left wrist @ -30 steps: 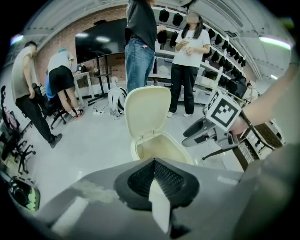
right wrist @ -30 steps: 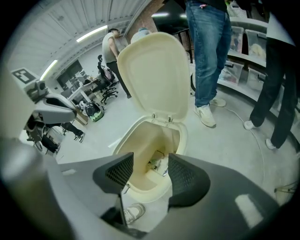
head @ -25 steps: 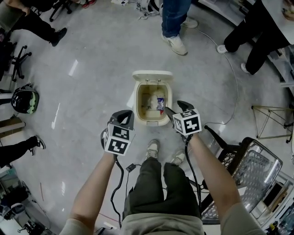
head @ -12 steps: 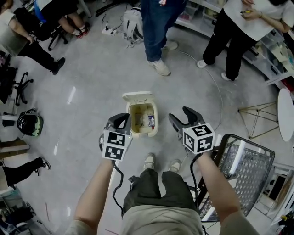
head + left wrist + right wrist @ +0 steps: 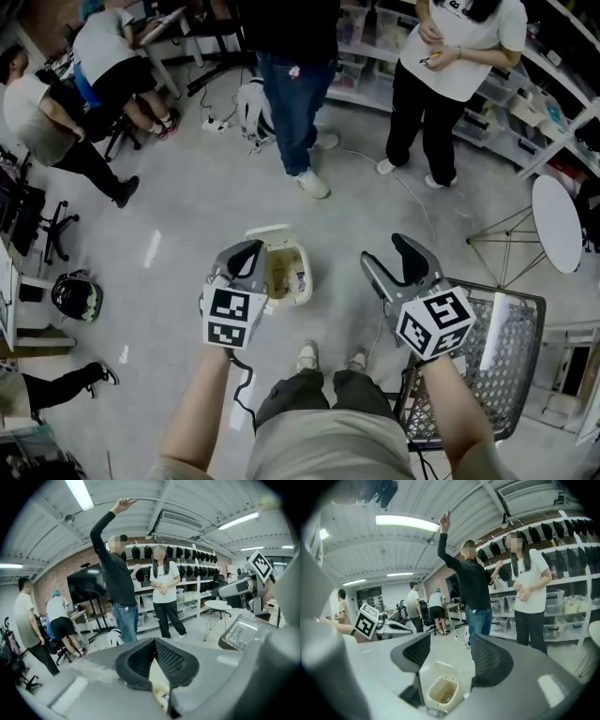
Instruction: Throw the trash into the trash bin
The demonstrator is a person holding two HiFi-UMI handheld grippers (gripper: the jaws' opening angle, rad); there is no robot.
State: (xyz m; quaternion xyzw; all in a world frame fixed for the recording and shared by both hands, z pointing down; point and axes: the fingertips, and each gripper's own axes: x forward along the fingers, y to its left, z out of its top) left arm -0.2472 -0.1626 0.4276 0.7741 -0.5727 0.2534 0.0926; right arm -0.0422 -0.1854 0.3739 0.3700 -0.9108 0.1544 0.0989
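Note:
The cream trash bin (image 5: 281,272) stands on the grey floor with its lid up. A small blue and white piece of trash (image 5: 299,277) lies inside it. My left gripper (image 5: 251,249) hangs high over the bin's left edge, its jaws shut with nothing held. In the left gripper view the left gripper's (image 5: 154,641) tips meet, and the bin (image 5: 158,686) shows through the narrow wedge below them. My right gripper (image 5: 386,251) is up to the right of the bin, open and empty. Far below the right gripper (image 5: 451,648), the bin (image 5: 443,690) appears between its spread jaws.
A wire cart (image 5: 497,356) stands close at my right, and a round white table (image 5: 558,211) beyond it. Two people (image 5: 291,94) (image 5: 441,84) stand past the bin, in front of shelves. Seated people (image 5: 108,66), a helmet (image 5: 77,295) and a chair are at the left.
Both grippers have risen well above the bin and drawn apart. The bin looks smaller and farther below. The right jaws stay apart and the left jaws stay together.

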